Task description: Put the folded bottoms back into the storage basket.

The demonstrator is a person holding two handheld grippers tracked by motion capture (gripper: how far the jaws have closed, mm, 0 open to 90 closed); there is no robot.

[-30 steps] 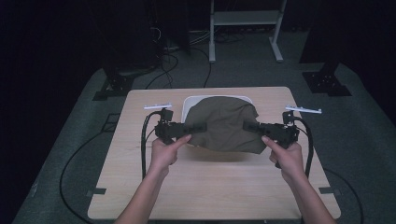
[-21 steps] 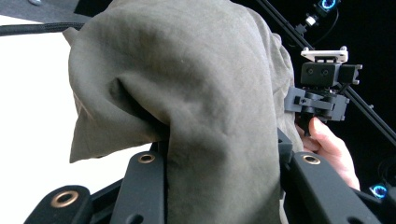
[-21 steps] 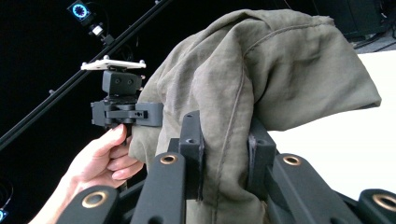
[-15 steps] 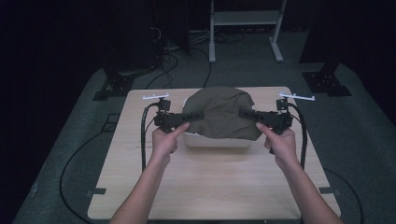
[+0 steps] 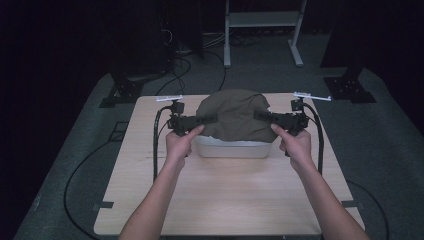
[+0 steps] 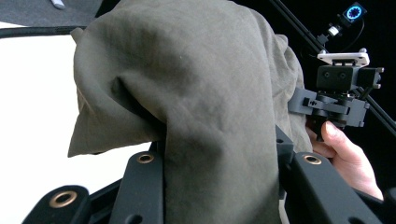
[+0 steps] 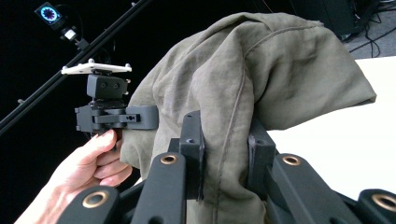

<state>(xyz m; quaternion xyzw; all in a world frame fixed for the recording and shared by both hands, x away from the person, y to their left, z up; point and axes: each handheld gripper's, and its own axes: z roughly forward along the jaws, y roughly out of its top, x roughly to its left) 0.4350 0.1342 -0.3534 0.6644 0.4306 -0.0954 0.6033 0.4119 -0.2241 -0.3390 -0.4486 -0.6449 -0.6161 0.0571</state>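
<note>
- An olive-green cloth (image 5: pixel 232 116) is held up betw. the two tongs, above a white tray (image 5: pixel 231 148) that sits on the far-centre part of the tabletop (image 5: pixel 220 195).
- Left tongs (image 5: pixel 214 118) are pinched on the cloth's left edge; in the left gripper view the fabric (image 6: pixel 201 93) is seen clamped betw. the black jaws and bulging beyond them.
- Right tongs (image 5: pixel 259 115) are pinched on the cloth's right edge; in the right gripper view a seam of the cloth (image 7: pixel 247 74) is seen running down betw. the jaws.
- The cloth is bunched into a rounded mound w. its lower edge hanging just over the tray's far side; whether they touch can't be told.
- Left hand (image 5: pixel 181 142) and right hand (image 5: pixel 295 143) are kept level, well apart, at either side of the tray.
</note>
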